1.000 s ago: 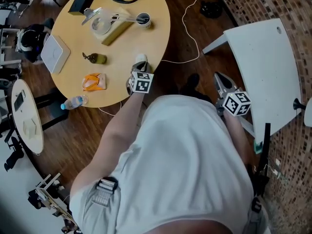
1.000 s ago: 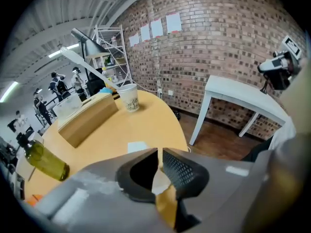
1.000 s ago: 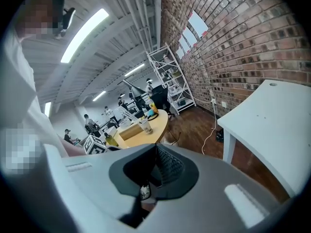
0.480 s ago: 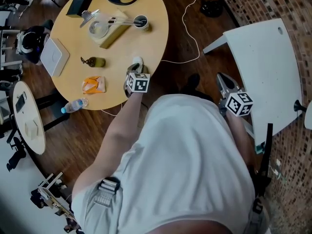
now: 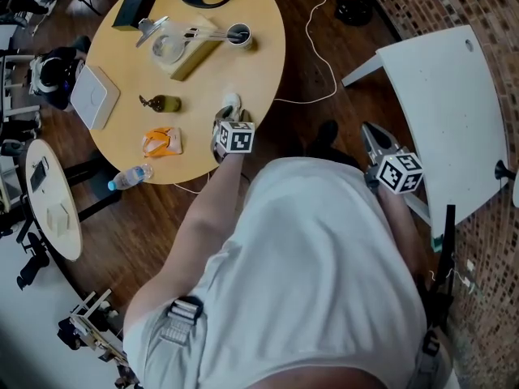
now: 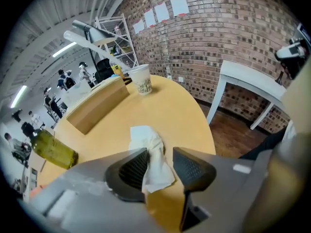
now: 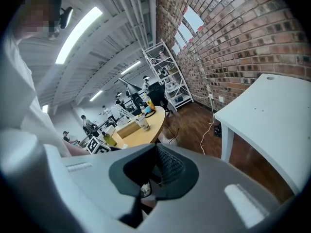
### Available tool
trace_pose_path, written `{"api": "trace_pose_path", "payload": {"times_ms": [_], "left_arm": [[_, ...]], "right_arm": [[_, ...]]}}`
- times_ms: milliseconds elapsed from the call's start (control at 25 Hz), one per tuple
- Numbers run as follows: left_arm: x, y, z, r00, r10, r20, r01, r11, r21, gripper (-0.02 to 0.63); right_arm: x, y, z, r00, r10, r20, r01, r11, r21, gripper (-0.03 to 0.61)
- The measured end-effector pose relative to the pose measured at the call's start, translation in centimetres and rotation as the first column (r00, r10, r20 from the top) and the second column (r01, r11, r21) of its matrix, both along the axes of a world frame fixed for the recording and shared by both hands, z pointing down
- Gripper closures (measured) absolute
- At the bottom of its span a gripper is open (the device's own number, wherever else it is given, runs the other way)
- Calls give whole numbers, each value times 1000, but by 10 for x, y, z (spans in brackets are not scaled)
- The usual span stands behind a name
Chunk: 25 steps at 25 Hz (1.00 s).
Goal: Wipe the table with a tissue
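Two things matter for the step in hand, which looks like either a let-go or a fresh bite on the tissue (image 6: 146, 141) lying crumpled on the round table (image 6: 182, 113). For a let-go, the left gripper (image 6: 160, 163) should lift straight up off the tissue, so the ribbed pad the paper leans on does not drag it along. If more wiping is meant, the jaws should close on the bunched middle of the tissue rather than its loose tail. They should then press it flat before any sweep and keep inside the table edge, which runs just to the right of the tissue. That left gripper is spread wide, its jaws having just been opening, with the tissue between them. The paper touches the left pad, stands clear of the right pad, and is not pinched. The right gripper (image 7: 154, 168) is clenched on nothing and hangs well to the right of the tissue, off the table, near a white desk (image 7: 272, 110). Beyond the tissue to the left sits an olive-green bottle (image 6: 51, 149). Farther behind the tissue lies a long cardboard box (image 6: 97, 108), and farthest from it stands a paper cup (image 6: 141, 79).
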<state>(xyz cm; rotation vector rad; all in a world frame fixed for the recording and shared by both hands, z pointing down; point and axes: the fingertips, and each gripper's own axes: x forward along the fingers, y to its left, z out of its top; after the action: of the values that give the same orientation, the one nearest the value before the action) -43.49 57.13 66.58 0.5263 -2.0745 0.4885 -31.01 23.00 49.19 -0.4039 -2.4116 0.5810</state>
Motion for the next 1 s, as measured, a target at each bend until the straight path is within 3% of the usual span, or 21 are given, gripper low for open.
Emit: {"api": "trace_pose_path", "payload": {"times_ms": [240, 320, 400, 480, 560, 600, 680, 760, 920, 960, 1000], "left_arm": [[-5, 7, -1, 997, -74, 0, 74, 994, 82, 505], [-8, 10, -6, 994, -106, -21, 108, 984, 143, 528], [-11, 11, -13, 986, -155, -65, 166, 957, 240, 537], [-10, 7, -20, 974, -191, -121, 222, 905, 362, 537], [-6, -5, -32, 964, -196, -182, 263, 813, 520, 538], [-5, -15, -40, 960, -181, -212, 275, 743, 610, 538], [-3, -40, -64, 960, -109, -258, 273, 559, 783, 538], [-1, -63, -94, 963, -23, -268, 258, 366, 894, 538], [14, -96, -149, 948, 108, -298, 291, 74, 954, 538], [20, -107, -160, 947, 152, -282, 279, 42, 959, 538], [26, -116, -165, 947, 190, -258, 254, 45, 966, 538]], "right_arm": [[1, 1, -3, 1000, 19, 2, -19, 1000, -1, 569], [1, 3, -3, 1000, 23, 7, -23, 1000, -3, 569], [1, 6, -3, 1000, 28, 10, -28, 1000, -3, 569], [2, 7, -3, 999, 37, 14, -37, 999, -8, 569], [5, 9, -3, 999, 51, 17, -51, 999, -18, 570], [7, 10, -2, 998, 61, 17, -60, 998, -21, 571], [13, 13, 3, 996, 87, 16, -87, 996, -25, 569], [18, 17, 6, 994, 109, 16, -109, 994, -28, 571], [23, 26, -3, 992, 120, 39, -119, 992, -41, 571], [28, 27, -6, 991, 127, 48, -125, 991, -44, 571], [34, 29, -9, 989, 133, 57, -131, 990, -43, 571]]}}
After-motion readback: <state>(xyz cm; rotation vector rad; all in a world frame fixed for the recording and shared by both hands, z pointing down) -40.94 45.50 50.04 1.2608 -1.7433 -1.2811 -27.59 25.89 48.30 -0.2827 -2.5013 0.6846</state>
